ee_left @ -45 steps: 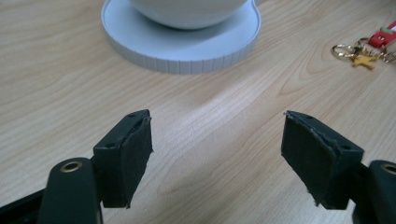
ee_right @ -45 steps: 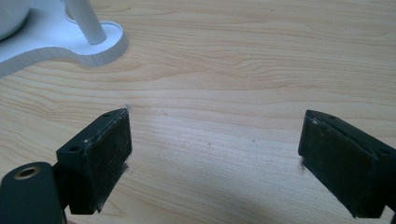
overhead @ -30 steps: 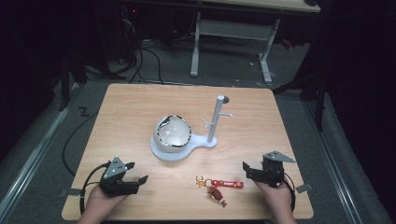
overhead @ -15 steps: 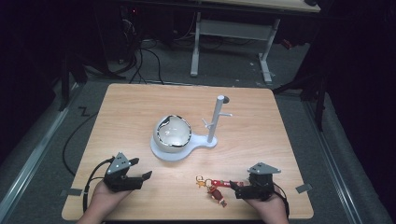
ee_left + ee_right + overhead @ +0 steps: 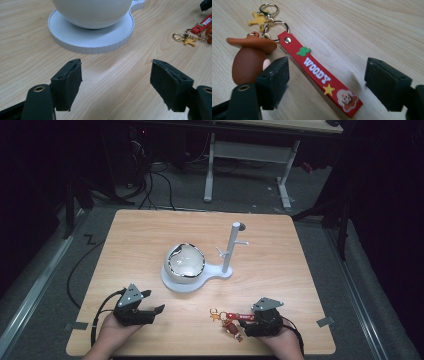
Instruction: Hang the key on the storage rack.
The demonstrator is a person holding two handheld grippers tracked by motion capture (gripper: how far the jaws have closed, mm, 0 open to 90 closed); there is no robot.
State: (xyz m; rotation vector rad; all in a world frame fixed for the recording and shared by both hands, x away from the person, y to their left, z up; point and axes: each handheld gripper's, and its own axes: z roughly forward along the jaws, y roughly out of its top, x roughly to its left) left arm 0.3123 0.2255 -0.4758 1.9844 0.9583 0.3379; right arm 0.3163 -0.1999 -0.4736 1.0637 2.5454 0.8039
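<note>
Fingers point(image 5: 274, 82) of the right gripper point(image 5: 250, 322) are held apart on either side of the red strap point(image 5: 319, 72) of a keychain point(image 5: 231, 319), with no pad seen pressing on it; the jaws have just been closing, and the strap lies flat between them on the wood. The strap is printed with the word WOODY, a green cactus, a yellow star and a small dog's head. At its riveted end it is joined by rings to a gold clasp point(image 5: 269, 9), a yellow star charm point(image 5: 257, 19) and a brown figure with a cowboy hat point(image 5: 249, 60), which lies just beside the left-hand finger in the right gripper view. The keychain is found near the table's point(image 5: 280, 260) front edge, right of the middle, and the right gripper is held over it by a hand point(image 5: 285, 346) coming in from that edge.

The left gripper point(image 5: 150, 312) is held near the front left corner, its fingers point(image 5: 67, 85) wide apart with only bare wood between them. It is pointed toward the white stand point(image 5: 192, 282) at the middle of the table, on whose round base a white bowl point(image 5: 185, 262) is set. A thin post with short pegs point(image 5: 231, 247) rises from the stand's right-hand end. In the left gripper view the keychain is seen at the far right, well apart from that gripper.
</note>
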